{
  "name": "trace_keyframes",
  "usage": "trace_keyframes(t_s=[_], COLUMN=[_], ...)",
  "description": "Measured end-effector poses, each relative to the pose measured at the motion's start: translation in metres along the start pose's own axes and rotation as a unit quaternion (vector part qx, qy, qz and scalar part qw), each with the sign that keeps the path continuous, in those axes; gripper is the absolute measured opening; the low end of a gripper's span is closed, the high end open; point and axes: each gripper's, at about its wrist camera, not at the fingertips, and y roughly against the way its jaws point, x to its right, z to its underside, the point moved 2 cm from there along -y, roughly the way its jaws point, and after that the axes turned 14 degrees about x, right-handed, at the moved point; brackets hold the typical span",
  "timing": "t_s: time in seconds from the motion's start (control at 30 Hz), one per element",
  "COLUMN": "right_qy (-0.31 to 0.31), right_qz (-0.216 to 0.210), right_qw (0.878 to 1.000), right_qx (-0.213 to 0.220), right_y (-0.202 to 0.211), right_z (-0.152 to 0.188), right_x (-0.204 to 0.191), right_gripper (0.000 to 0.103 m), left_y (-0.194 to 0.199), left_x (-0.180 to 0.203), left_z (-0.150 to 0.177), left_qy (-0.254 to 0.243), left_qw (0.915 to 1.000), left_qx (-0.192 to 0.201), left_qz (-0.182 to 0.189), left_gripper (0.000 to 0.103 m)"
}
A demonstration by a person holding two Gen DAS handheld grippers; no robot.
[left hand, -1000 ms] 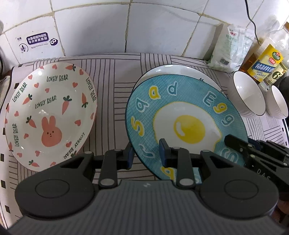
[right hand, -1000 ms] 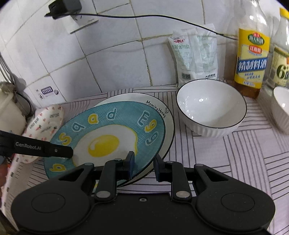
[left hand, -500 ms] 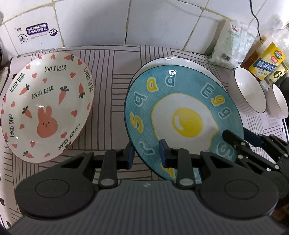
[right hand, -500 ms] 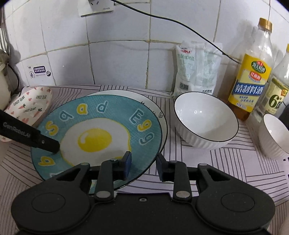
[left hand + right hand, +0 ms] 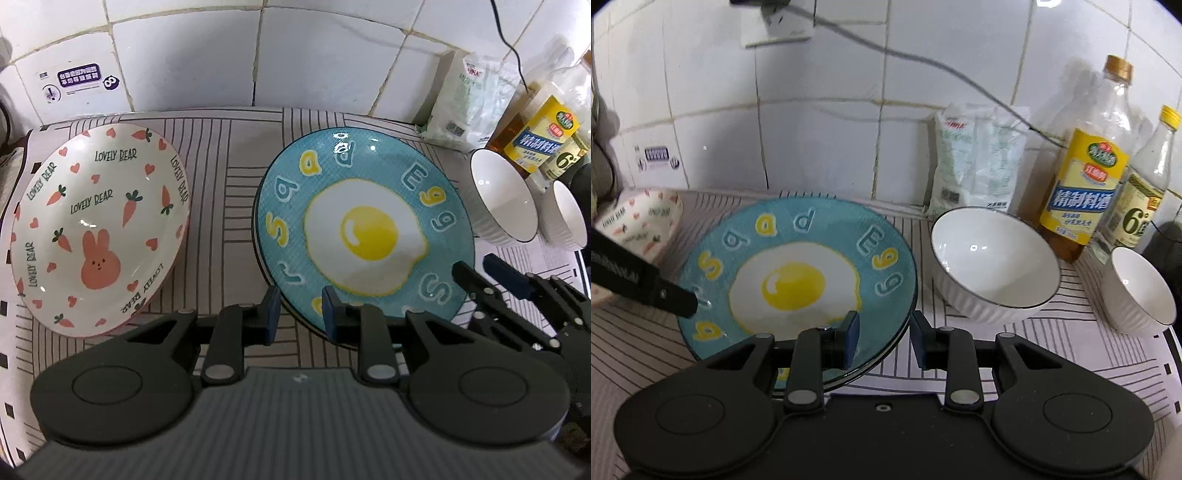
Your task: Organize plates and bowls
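Note:
A blue plate with a fried-egg picture (image 5: 365, 236) (image 5: 798, 273) lies on a second plate, of which only a thin rim (image 5: 886, 363) shows. My left gripper (image 5: 301, 315) has its jaws closing on the blue plate's near-left rim, one finger (image 5: 674, 295) on top. My right gripper (image 5: 884, 336) (image 5: 484, 273) straddles the plate's right rim, jaws apart and not pressing. A rabbit-and-carrot plate (image 5: 99, 229) (image 5: 639, 218) sits to the left. On the right stand a large white bowl (image 5: 993, 266) and a smaller one (image 5: 1141, 291).
A striped mat (image 5: 229, 177) covers the counter up to the tiled wall. A white bag (image 5: 975, 162) and two bottles (image 5: 1082, 177) (image 5: 1141, 199) stand behind the bowls. A cable (image 5: 923, 62) runs along the wall from a socket.
The blue plate has slid back over the white plate, which is now almost covered. My right gripper's jaws have widened and its view has rolled. The left gripper stays on the rim.

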Motion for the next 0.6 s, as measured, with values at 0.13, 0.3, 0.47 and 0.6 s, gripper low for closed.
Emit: trace_keyframes(t_s=[0.13, 0.3, 0.47, 0.6], right_qy=[-0.038, -0.061, -0.053, -0.046], right_qz=[-0.02, -0.044, -0.06, -0.084], right_qw=[0.999, 0.997, 0.997, 0.995], right_qx=[-0.01, -0.008, 0.002, 0.006], right_y=[0.017, 0.044, 0.075, 0.099], right_z=[-0.011, -0.029, -0.045, -0.05], right_x=[0.006, 0.005, -0.005, -0.015], right_gripper=[0.035, 0.038, 0.046, 0.055], left_y=[0.015, 0.046, 0.085, 0.115], left_x=[0.001, 0.004, -0.001, -0.013], left_z=[0.0, -0.002, 0.0, 0.007], left_qy=[-0.006, -0.026, -0.046, -0.06], left_qw=[0.9999, 0.9994, 0.998, 0.9967], left_qx=[0.0, 0.012, 0.036, 0.052], left_qz=[0.009, 0.021, 0.024, 0.016], left_gripper=[0.023, 0.024, 0.024, 0.027])
